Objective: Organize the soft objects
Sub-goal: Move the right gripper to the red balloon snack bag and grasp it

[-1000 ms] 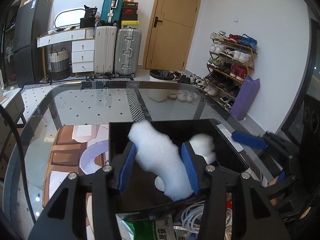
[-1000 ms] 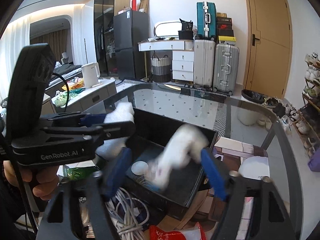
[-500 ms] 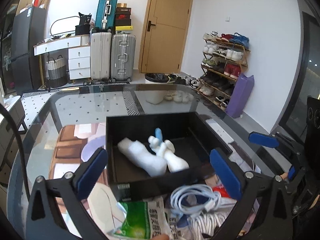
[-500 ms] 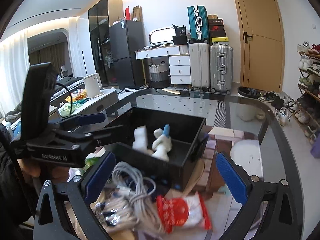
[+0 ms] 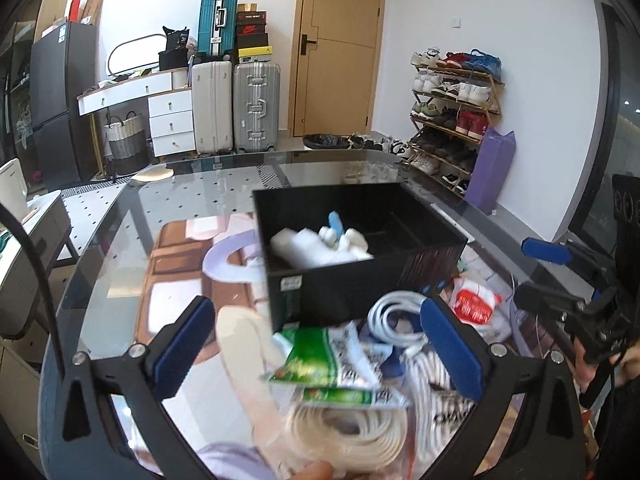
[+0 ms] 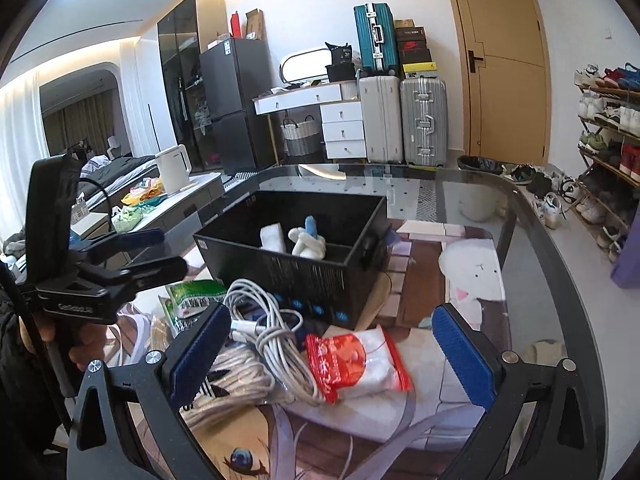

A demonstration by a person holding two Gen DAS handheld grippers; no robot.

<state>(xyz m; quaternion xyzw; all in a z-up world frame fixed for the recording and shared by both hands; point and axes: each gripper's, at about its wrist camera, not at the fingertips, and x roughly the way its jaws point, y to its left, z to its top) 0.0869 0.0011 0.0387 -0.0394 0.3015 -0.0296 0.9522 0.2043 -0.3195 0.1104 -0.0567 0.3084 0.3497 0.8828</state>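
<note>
A black box (image 5: pixel 360 284) (image 6: pixel 296 272) stands on the glass table and holds white fluffy soft pieces (image 5: pixel 308 244) (image 6: pixel 308 242) with a small blue item among them. My left gripper (image 5: pixel 320 344) is open above a green-and-white packet (image 5: pixel 332 364) and a coil of cream rope (image 5: pixel 344 436), nothing between its pads. My right gripper (image 6: pixel 328 352) is open too, hovering over a white cable bundle (image 6: pixel 272 336) and a red-and-white packet (image 6: pixel 356 360). The left gripper (image 6: pixel 120 256) also shows at the left of the right wrist view.
A patterned mat (image 6: pixel 424 264) lies under the glass. A white cable coil (image 5: pixel 400 312) sits by the box's near wall. Beyond the table are suitcases (image 5: pixel 236 108), a door and a shoe rack (image 5: pixel 452 112). A hand (image 6: pixel 84 356) grips the left tool.
Both grippers let go of the white fluffy pieces, which now lie in the box. Both opened wide and drew back toward the near pile of cables and packets.
</note>
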